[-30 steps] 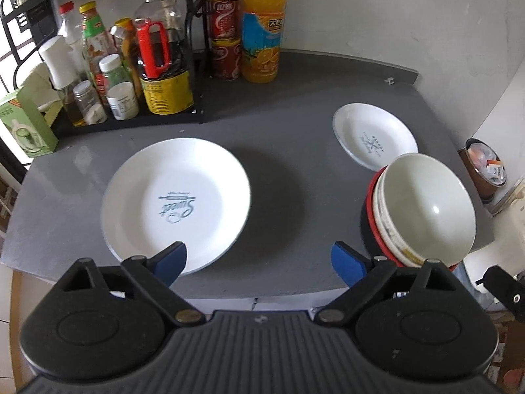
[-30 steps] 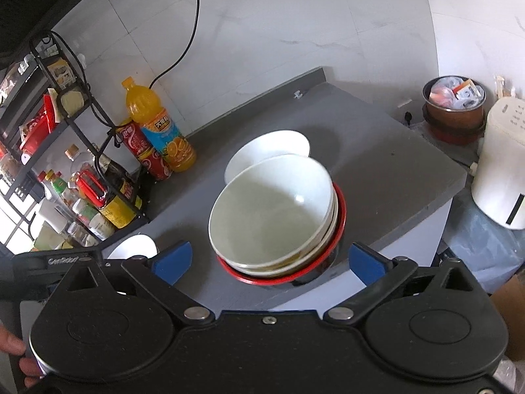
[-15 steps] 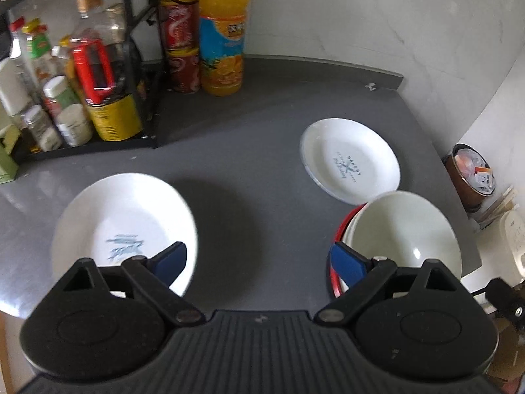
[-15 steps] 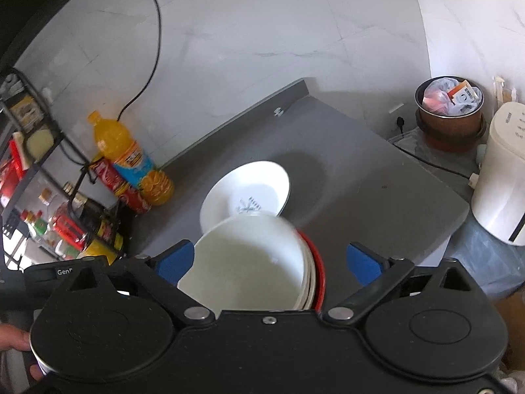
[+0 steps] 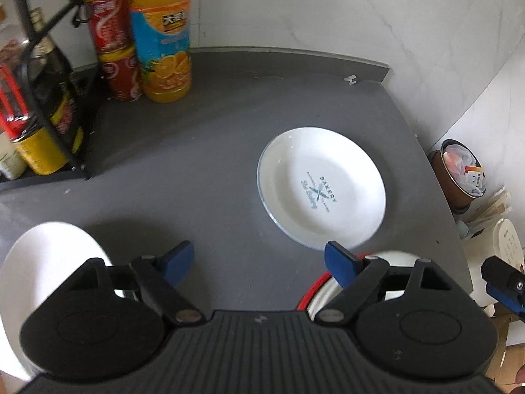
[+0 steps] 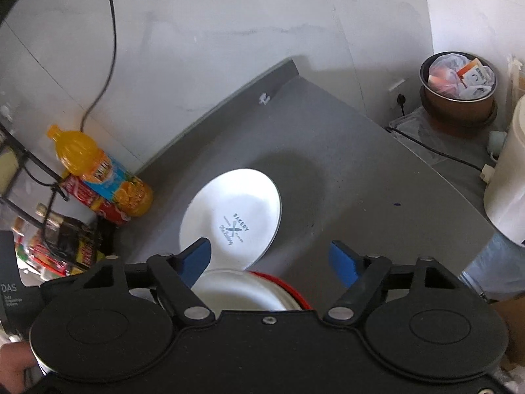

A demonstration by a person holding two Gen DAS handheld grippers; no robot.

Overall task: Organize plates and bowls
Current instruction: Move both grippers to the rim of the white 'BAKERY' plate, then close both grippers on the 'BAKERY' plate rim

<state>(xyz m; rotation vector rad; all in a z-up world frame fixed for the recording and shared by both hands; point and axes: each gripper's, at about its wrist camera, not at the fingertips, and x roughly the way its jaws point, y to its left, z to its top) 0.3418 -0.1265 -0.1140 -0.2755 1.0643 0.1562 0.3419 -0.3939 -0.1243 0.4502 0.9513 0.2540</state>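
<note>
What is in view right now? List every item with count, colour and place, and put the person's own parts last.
Small plate: one, white with a blue print, on the counter's right half.
Large plate: one, white, near left corner, partly hidden by the left gripper.
Bowls: a stack, white over a red rim, near edge; count unclear.
Counter: one, grey, against the wall.
Juice bottle: one, orange, back left.
Cans: two, red, stacked beside the bottle.
Rack: one, black wire, far left, holding bottles and tins.
Pot: one, brown, full of packets, beyond the counter's right end.
Left gripper: black with blue tips, closing, nothing between.
Right gripper: same, closing, above the bowls.
Hand: bottom left corner.
</note>
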